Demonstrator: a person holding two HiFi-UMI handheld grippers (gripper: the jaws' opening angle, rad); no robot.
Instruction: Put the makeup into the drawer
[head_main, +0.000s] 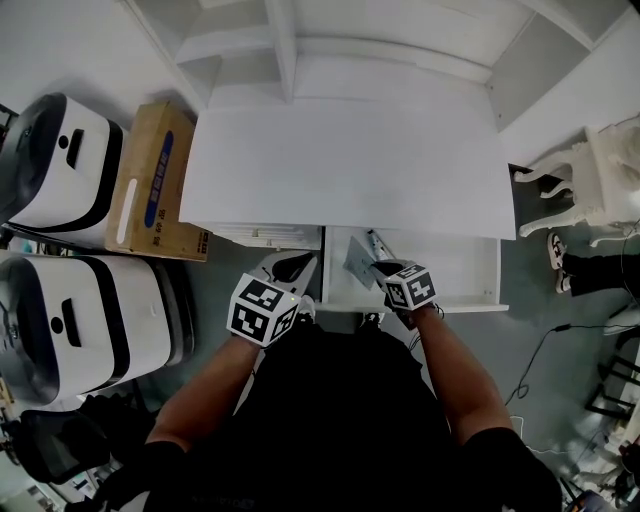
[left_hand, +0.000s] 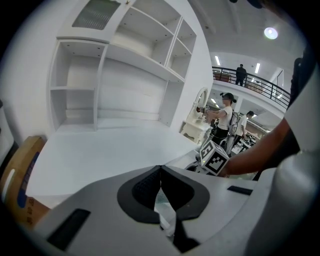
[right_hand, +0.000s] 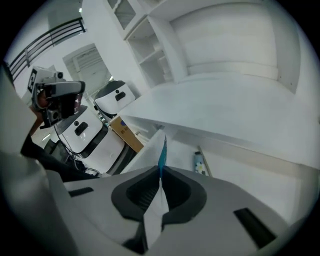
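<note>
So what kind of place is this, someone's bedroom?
Probably not a home: more likely a big indoor hall with a mock room. The desk stands beside bulky white machines and a box, and the left gripper view shows a railed balcony and other people.

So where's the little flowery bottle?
In the right gripper view, the bottle lies inside the open drawer, just beyond the right gripper, to the right of its white packet.
</note>
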